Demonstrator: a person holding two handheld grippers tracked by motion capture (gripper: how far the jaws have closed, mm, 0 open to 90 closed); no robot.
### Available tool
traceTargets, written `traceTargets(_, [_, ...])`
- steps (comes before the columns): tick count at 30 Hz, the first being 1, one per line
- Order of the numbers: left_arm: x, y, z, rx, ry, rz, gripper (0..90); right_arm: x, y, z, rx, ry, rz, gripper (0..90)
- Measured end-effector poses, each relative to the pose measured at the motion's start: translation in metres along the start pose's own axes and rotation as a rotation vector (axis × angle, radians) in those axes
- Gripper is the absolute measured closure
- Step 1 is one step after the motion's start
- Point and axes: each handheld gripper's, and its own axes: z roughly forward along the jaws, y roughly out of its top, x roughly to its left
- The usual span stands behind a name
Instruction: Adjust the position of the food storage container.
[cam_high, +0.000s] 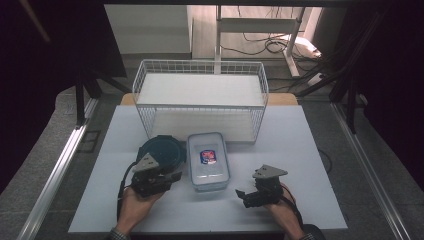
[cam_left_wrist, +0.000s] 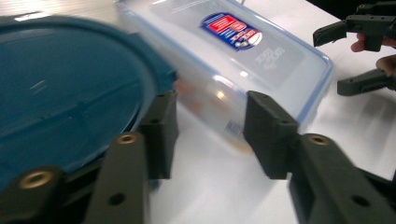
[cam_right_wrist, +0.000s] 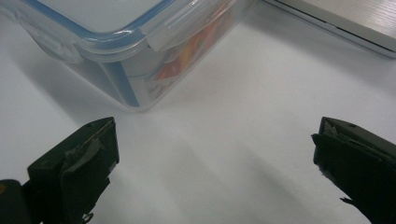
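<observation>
Two containers sit ahead of my grippers: a round blue-lidded container (cam_high: 162, 150) and a clear lidded box (cam_high: 208, 160), side by side. My left gripper (cam_left_wrist: 210, 126) stands at the blue lid's near edge, one jaw against its rim, the other jaw out over bare table (cam_high: 300, 150) with the clear box just beyond; nothing is clamped between them. My right gripper (cam_right_wrist: 210, 158) rests just right of the box, jaws spread wide and empty. A wire basket (cam_high: 200, 100) stands beyond both.
</observation>
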Motion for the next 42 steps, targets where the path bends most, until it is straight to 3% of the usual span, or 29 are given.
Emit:
traceTargets(2, [-0.002, 0.007, 0.012, 0.016, 0.007, 0.003, 63.7, 0.000, 0.000, 0.000, 0.004, -0.001, -0.001, 0.0])
traceTargets(5, [-0.003, 0.010, 0.023, 0.040, 0.057, 0.026, 79.5, 0.000, 0.000, 0.000, 0.002, 0.000, 0.002, 0.0])
traceTargets(6, [-0.003, 0.010, 0.026, 0.045, 0.074, 0.027, 89.6, -0.001, -0.001, 0.000, 0.002, 0.001, 0.003, 0.0])
traceTargets(9, [0.002, 0.008, 0.029, 0.057, 0.107, 0.014, 90.0, -0.001, -0.001, 0.000, 0.007, 0.003, -0.002, 0.0])
traceTargets(11, [0.005, 0.007, 0.028, 0.057, 0.097, 0.004, 90.0, 0.000, 0.000, 0.000, 0.010, 0.006, -0.004, 0.0])
traceTargets(14, [0.002, 0.007, 0.027, 0.064, 0.120, 0.036, 90.0, 0.001, 0.000, 0.000, 0.015, 0.004, -0.015, 0.0])
traceTargets(18, [0.007, 0.005, 0.021, 0.066, 0.146, 0.027, 90.0, 0.001, 0.000, -0.001, 0.010, 0.007, -0.013, 0.0])
traceTargets(21, [0.018, 0.000, 0.012, 0.059, 0.161, -0.003, 90.0, 0.000, -0.001, -0.001, 0.008, 0.013, -0.008, 0.0])
traceTargets(24, [0.027, 0.000, 0.004, 0.048, 0.137, -0.052, 90.0, 0.000, 0.000, 0.000, 0.012, 0.014, -0.006, 0.0])
traceTargets(27, [0.027, 0.011, 0.002, 0.033, 0.146, -0.049, 90.0, 0.001, 0.000, 0.001, 0.018, 0.016, -0.015, 0.0])
traceTargets(31, [0.033, 0.034, 0.019, 0.049, 0.163, -0.064, 90.0, 0.001, 0.000, 0.003, 0.025, 0.016, -0.019, 0.0])
traceTargets(35, [0.036, 0.056, 0.044, 0.119, 0.225, -0.025, 90.0, 0.001, 0.000, 0.002, 0.022, 0.019, -0.016, 0.0])
traceTargets(39, [0.045, 0.065, 0.059, 0.191, 0.265, -0.028, 90.0, 0.000, 0.000, 0.002, 0.020, 0.021, -0.011, 0.0])
traceTargets(42, [0.049, 0.068, 0.060, 0.203, 0.269, -0.023, 90.0, 0.001, 0.000, 0.002, 0.023, 0.024, -0.016, 0.1])
